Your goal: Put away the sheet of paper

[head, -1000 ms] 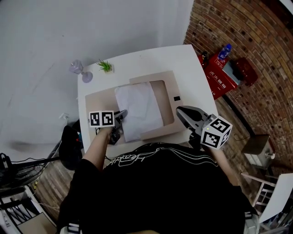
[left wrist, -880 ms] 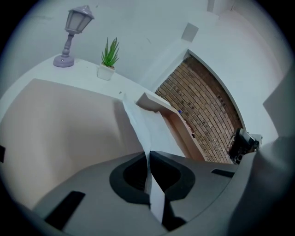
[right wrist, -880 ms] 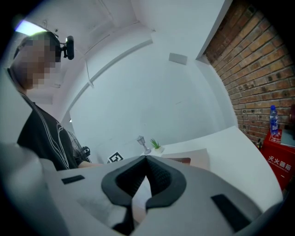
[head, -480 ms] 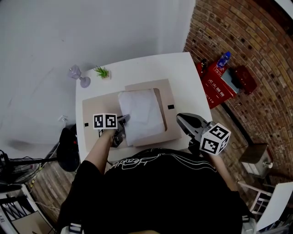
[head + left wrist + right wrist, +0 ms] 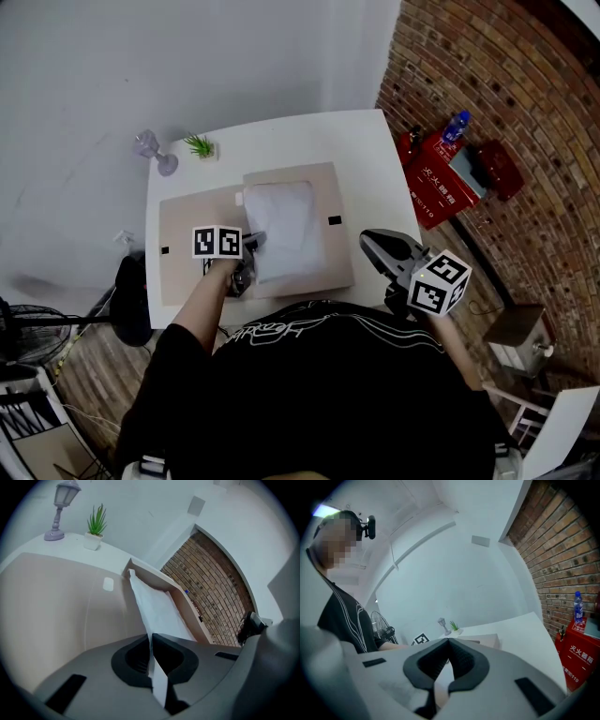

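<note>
Compared with a second ago, the left tool [image 5: 253, 242] has travelled rightward across the counter [image 5: 309, 136], taking the left edge of the sheet of paper [image 5: 286, 225] with it. The sheet now covers a narrower strip of the folder [image 5: 197, 244]. The folder itself has not shifted.

In the left gripper view the jaws are clenched on the sheet: the white edge runs straight through the slit between the pads and climbs away toward the far corner of the folder's right leaf, which shows there as a beige edge just behind the paper. Seen from the head view, the sheet lies over the right half of the open beige folder, while the left half is bare. Whether the sheet rests on that leaf or is tucked under some part of it I cannot tell.

The right tool [image 5: 367, 240] hangs just off the folder's near right edge, above the counter, clear of the paper. Its jaws are clenched tip to tip with nothing between them.

At the counter's far left corner stand a small lilac lamp [image 5: 150, 150] and a potted plant [image 5: 199, 145], well apart from the folder. On the floor by the brick wall [image 5: 487, 66] sits a red box [image 5: 436, 178] with a blue-capped bottle [image 5: 457, 127] beside it.
</note>
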A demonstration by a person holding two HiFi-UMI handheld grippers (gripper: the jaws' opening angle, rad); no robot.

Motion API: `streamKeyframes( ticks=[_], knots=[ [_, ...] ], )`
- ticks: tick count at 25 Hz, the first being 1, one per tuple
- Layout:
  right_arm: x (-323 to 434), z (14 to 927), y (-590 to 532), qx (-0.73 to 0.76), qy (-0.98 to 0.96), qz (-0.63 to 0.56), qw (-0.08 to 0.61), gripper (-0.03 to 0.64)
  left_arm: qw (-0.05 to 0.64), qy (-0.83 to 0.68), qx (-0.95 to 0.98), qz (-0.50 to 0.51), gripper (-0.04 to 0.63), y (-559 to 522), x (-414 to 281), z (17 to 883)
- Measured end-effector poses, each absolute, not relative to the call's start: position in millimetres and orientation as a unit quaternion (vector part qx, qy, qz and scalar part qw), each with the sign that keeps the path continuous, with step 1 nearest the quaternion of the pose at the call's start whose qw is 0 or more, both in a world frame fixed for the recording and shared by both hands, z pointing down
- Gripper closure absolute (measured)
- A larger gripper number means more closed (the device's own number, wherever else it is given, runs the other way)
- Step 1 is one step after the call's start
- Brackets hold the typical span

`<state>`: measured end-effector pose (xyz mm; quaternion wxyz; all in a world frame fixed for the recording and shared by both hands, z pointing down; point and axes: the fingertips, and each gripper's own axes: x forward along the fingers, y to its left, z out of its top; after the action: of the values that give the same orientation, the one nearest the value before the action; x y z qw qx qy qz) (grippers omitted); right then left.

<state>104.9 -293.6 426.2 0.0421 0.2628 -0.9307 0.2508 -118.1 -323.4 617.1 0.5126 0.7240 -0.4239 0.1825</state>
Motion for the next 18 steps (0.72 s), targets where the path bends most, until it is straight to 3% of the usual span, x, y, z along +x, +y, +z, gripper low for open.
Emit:
streamKeyframes(
  ticks=[11, 14, 18],
  knots=[
    [112.3, 437.3, -290.6, 0.250, -0.933, 0.254, 0.042, 0.614, 0.478, -0.459, 0.726, 0.182, 0.555, -329.4, -101.7, 612.4],
    [116.7, 434.2, -291.4, 0.255, -0.933, 0.253, 0.038, 0.614, 0.462, -0.468, 0.731, 0.183, 0.393, -330.2, -101.5, 602.8],
    [113.5, 433.4, -291.1, 0.259, -0.932, 0.253, 0.036, 0.614, 0.417, -0.486, 0.740, 0.205, 0.344, -327.9, -109.6, 591.3]
  ],
)
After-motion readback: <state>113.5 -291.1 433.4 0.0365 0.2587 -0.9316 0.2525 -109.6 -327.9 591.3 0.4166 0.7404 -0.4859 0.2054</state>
